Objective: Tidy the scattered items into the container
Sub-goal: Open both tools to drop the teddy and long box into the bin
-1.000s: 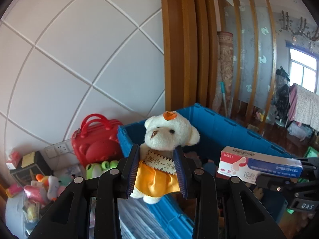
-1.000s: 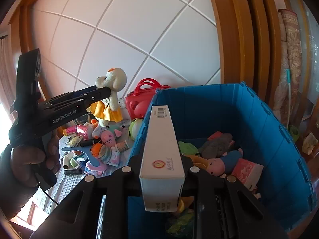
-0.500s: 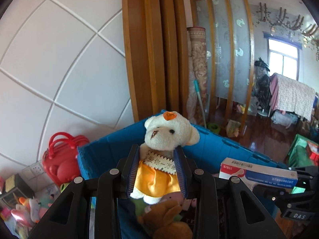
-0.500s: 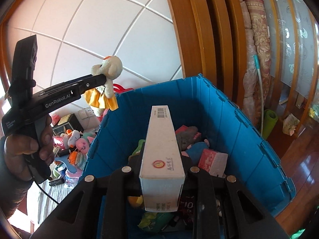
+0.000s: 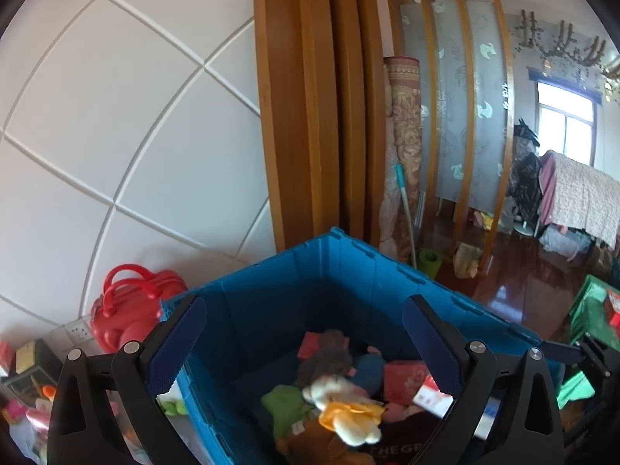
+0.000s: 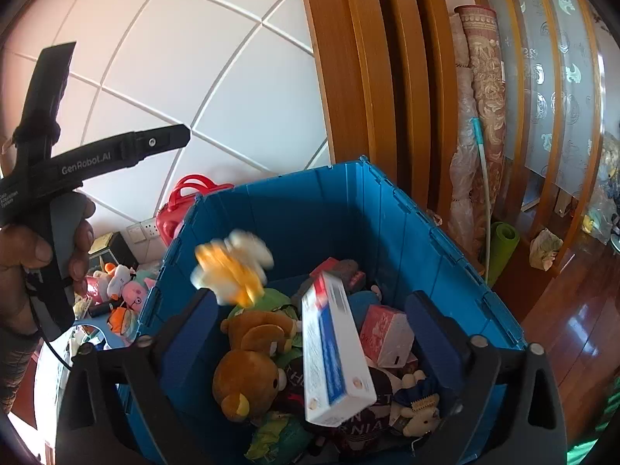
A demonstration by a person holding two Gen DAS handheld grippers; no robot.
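Only in the right wrist view we see the person's hand (image 6: 37, 255) and "GenRobot.AI" on the left gripper (image 6: 182, 135). Both the left and the right gripper (image 6: 310, 306) are opening wide, with nothing pressed between the jaws. The white bear (image 6: 232, 267) and the long box (image 6: 335, 348) are inside the blue container (image 6: 387, 201), lower centre.

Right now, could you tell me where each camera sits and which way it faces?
Left wrist: on the left tool, facing down into the blue bin; its jaws are opening, the white bear blurred among the toys below.
Right wrist: on the right tool, jaws opening around the falling long box; the person's hand shows.
Shared: bin, bear, red bag.
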